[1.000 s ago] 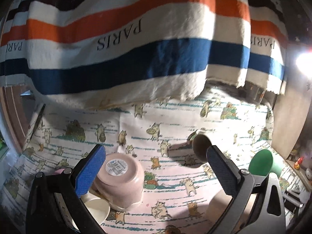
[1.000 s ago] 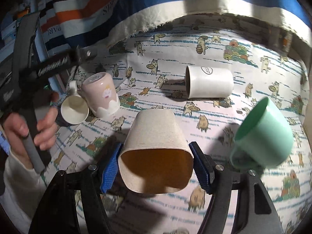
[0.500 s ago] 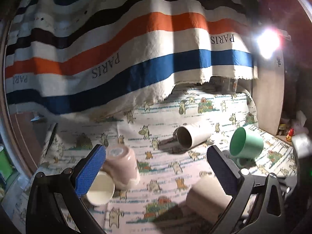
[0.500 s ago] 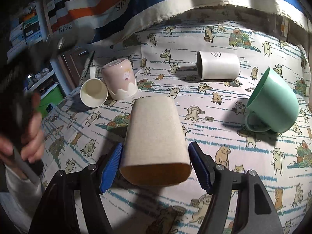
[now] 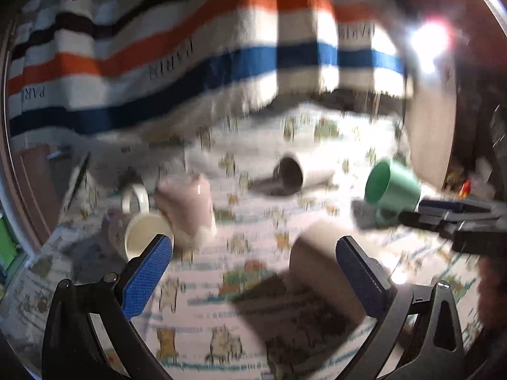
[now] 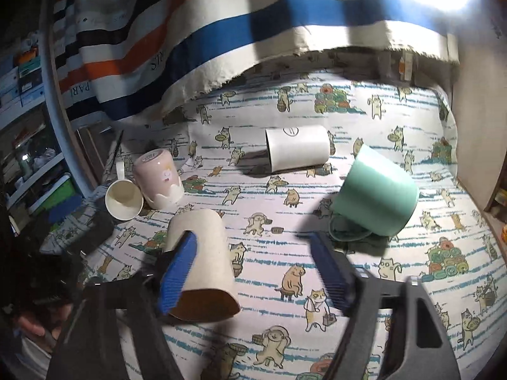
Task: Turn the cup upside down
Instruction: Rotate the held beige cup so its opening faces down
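Note:
A beige cup (image 6: 202, 262) stands upside down on the cat-print cloth, mouth down; it also shows in the left wrist view (image 5: 320, 272), blurred. My right gripper (image 6: 256, 272) is open; its left finger overlaps the cup and the right finger stands clear of it. My left gripper (image 5: 253, 272) is open and empty above the cloth, with the beige cup just behind its right finger.
A pink cup (image 6: 158, 177) stands upside down beside a cream mug (image 6: 122, 198) lying on its side. A white cup (image 6: 298, 152) and a green mug (image 6: 374, 202) also lie on their sides. A striped cloth (image 6: 221, 31) hangs behind.
The right gripper has opened and let go of the beige cup, which now stands mouth down on the cloth. The left gripper has pulled back and its view is blurred.

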